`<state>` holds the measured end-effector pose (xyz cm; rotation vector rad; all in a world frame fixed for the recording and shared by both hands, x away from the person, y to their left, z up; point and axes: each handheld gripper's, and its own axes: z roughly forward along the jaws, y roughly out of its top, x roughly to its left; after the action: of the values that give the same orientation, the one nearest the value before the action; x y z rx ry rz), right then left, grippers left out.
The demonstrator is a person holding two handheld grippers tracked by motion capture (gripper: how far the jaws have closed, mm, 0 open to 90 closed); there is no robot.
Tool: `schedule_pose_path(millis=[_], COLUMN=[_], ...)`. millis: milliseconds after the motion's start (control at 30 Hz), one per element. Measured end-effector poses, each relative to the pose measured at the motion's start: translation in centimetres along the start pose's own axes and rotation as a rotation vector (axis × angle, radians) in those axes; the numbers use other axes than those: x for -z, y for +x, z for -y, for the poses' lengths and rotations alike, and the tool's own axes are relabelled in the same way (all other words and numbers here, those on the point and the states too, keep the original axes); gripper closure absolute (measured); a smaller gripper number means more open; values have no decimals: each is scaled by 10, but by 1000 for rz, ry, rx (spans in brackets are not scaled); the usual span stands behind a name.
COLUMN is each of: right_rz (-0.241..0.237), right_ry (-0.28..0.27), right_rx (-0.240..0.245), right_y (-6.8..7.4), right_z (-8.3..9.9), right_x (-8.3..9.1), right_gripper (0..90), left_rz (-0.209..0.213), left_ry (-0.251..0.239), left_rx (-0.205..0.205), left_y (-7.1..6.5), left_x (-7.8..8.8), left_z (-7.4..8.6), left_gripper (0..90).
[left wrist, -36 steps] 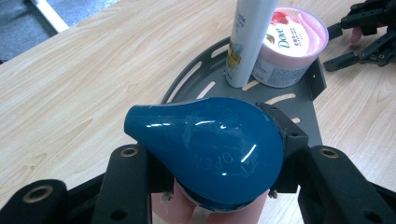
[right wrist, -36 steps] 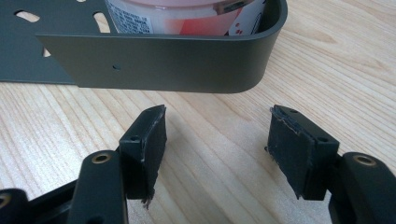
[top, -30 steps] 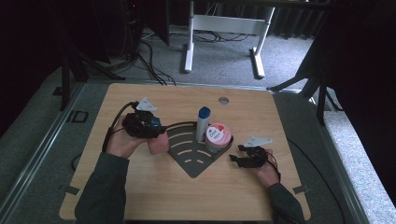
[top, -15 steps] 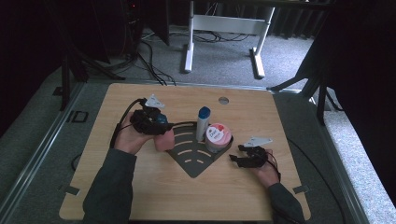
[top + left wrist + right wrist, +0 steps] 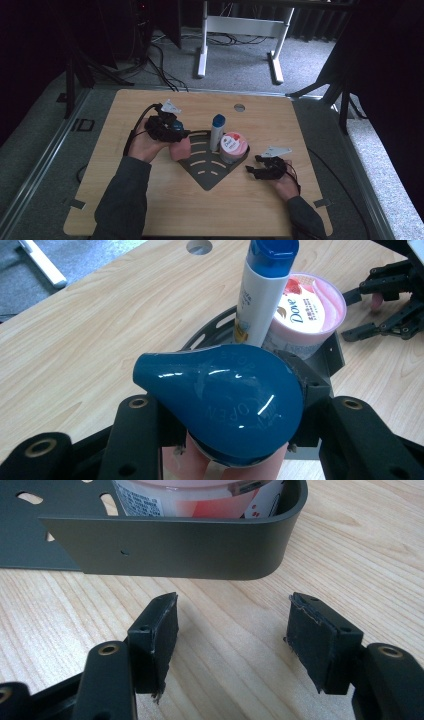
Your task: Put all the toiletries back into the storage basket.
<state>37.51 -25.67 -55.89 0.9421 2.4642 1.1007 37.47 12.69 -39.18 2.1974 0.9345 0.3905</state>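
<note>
My left gripper (image 5: 170,131) is shut on a pink bottle (image 5: 181,148) with a glossy blue flip cap (image 5: 225,395), held upright at the left edge of a dark grey fan-shaped rack (image 5: 206,175). A white bottle with a blue cap (image 5: 217,132) stands in the rack, and a pink Dove tub (image 5: 233,146) sits beside it. Both show past the cap as the white bottle (image 5: 260,295) and the tub (image 5: 307,310). My right gripper (image 5: 261,169) rests open on the wood by the rack's right corner. Its own view shows the open gripper (image 5: 232,630) facing the rack's curved wall (image 5: 175,547).
The wooden table (image 5: 300,130) has a round cable hole (image 5: 239,107) near its far edge. White desk legs (image 5: 202,45) and cables lie on the floor beyond. Bare wood lies in front of the rack and to both sides.
My left gripper has carried the pink bottle to the right, up to the rack's left edge. The right gripper has stayed still.
</note>
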Motion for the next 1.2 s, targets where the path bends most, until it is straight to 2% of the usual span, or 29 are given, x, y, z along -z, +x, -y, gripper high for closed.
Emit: schedule_pose_path(millis=[633, 1200], right_rz=[-2, -3], right_ry=[-1, -1], right_rx=[-2, -2], right_y=[0, 0], right_z=[0, 0], right_x=[0, 0], right_gripper=[371, 369], left_rz=[9, -13], left_ry=[0, 1], left_rx=[12, 18], left_y=[-2, -3], left_x=[-19, -31], left_z=[-8, -12], left_gripper=[531, 532])
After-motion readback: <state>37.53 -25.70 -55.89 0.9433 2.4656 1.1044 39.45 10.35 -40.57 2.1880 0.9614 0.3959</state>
